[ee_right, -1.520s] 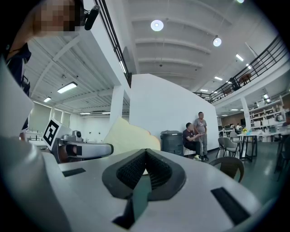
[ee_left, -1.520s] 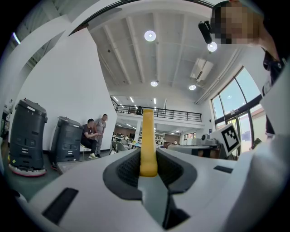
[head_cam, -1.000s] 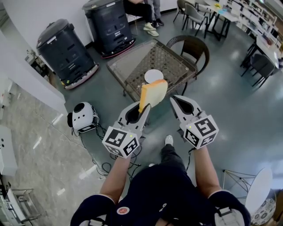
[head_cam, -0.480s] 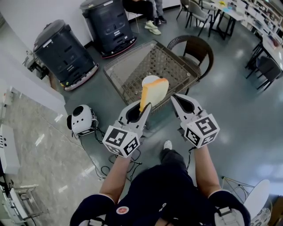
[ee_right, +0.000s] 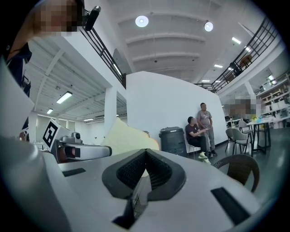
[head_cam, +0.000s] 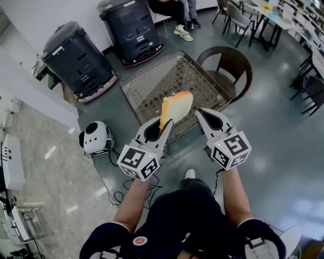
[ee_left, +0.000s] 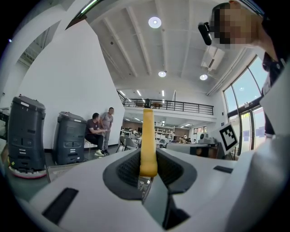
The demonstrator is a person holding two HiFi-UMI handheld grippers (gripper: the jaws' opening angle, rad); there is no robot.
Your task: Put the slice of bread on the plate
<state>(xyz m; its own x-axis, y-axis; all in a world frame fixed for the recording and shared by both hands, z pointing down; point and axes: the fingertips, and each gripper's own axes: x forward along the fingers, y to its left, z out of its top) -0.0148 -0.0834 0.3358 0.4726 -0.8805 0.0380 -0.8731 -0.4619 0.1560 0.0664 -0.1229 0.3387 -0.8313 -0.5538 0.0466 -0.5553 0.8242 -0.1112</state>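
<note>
A slice of bread (head_cam: 176, 106) with a yellow-brown crust stands upright in my left gripper (head_cam: 163, 126), which is shut on its lower edge. In the left gripper view the slice (ee_left: 147, 140) shows edge-on, pinched between the jaws of the gripper (ee_left: 148, 174). My right gripper (head_cam: 203, 115) is held level beside it on the right, shut and holding nothing. From the right gripper view (ee_right: 146, 154) the bread (ee_right: 124, 136) shows to the left. Both grippers hover over the near edge of a glass-topped wicker table (head_cam: 152, 81). No plate shows; the bread covers that part of the table.
A brown wicker chair (head_cam: 230, 63) stands at the table's far right. Two black wheeled machines (head_cam: 76, 55) (head_cam: 132, 28) stand to the left and behind. A small white robot (head_cam: 95, 136) and cables lie on the floor at the left. People sit at the back (head_cam: 177, 15).
The table has come nearer and lower in the head view. The white plate that showed above the bread is now hidden behind it. Both grippers keep their pose, the left still gripping the bread.
</note>
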